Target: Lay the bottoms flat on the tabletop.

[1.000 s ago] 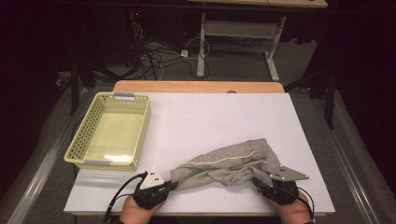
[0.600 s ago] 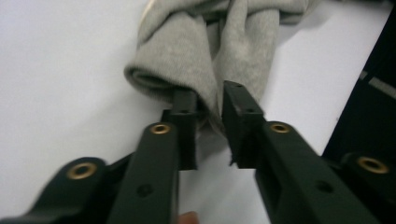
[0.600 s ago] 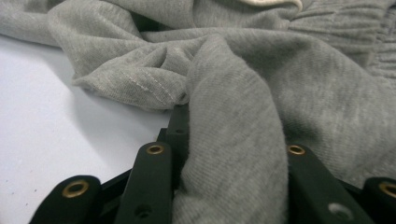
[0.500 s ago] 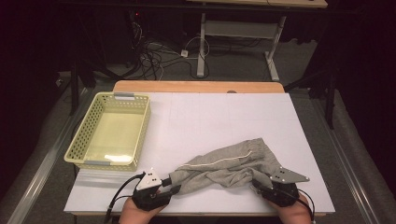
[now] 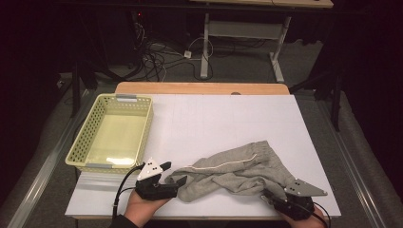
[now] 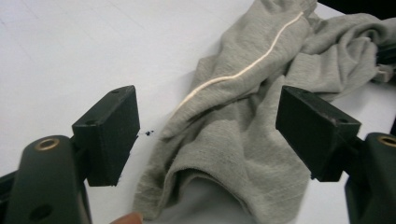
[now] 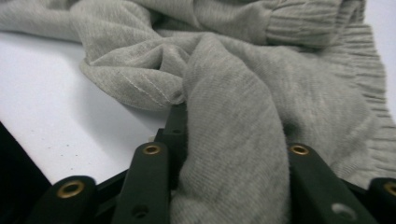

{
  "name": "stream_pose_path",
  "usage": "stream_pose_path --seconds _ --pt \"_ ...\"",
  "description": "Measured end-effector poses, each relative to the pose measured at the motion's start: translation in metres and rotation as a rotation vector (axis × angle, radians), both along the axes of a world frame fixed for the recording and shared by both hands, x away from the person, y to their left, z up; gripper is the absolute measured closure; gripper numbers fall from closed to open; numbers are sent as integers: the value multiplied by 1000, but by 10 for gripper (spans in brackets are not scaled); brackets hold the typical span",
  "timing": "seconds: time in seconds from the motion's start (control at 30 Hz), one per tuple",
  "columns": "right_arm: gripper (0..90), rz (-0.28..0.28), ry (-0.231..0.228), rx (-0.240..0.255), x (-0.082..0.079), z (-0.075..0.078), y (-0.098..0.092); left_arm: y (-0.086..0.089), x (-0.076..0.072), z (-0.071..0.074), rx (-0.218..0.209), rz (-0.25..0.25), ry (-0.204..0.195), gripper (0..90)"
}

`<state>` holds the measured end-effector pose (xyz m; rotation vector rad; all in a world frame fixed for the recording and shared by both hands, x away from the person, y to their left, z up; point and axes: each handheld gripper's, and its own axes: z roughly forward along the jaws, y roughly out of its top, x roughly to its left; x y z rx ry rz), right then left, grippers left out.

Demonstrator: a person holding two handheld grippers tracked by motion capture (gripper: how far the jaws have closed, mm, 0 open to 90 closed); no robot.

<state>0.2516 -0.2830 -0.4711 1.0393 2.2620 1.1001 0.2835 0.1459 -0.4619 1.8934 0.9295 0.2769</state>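
While low at the table's (image 5: 199,123) near edge, left gripper (image 5: 177,181) aimed at the cloth (image 5: 237,168), jaws just opened wide, nothing pinched. Right gripper (image 5: 268,195) at the near right corner, clamped on a fold. Grey cloth crumpled along the near edge, pale stripe on top, between both grippers.

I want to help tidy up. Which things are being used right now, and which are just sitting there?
In use:
grey sweatpants
left gripper, jaws just opened, cloth between them
right gripper, shut on the cloth

Just sitting there:
yellow basket
white table
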Motion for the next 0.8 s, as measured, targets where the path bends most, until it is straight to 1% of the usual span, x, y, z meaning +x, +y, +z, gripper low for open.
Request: stream_pose_path --seconds 0.07,0.2,0.27,0.3,0.37,0.43,0.47,0.57,0.67,0.73,0.8 --pt "594 0 -6 28 -1 2 -2 -2 1 -1 -2 -8 -1 212" --pt "443 -9 -21 106 -3 7 -4 -9 7 0 0 -22 -3 212" --pt "388 -19 -36 150 -4 12 -5 -13 13 4 -17 -25 -10 212" --pt "372 -25 -49 159 -5 15 -5 -17 16 7 -27 -30 -9 212" --pt "361 -40 -74 169 -7 20 -6 -26 22 11 -32 -53 -10 212" --pt "361 -56 -89 172 -8 22 -7 -37 27 14 -36 -82 -17 212" --pt "361 -68 -90 170 -7 22 -8 -43 31 16 -40 -96 -25 212" --pt "366 -95 -83 163 -4 18 -11 -64 43 19 -52 -139 -26 213" --pt "376 -111 -80 160 -2 16 -14 -88 54 20 -54 -199 -4 228" --pt "381 -114 -81 159 -1 15 -15 -105 60 18 -26 -241 7 236" --pt "384 -119 -80 159 0 14 -16 -123 65 14 26 -286 20 247"
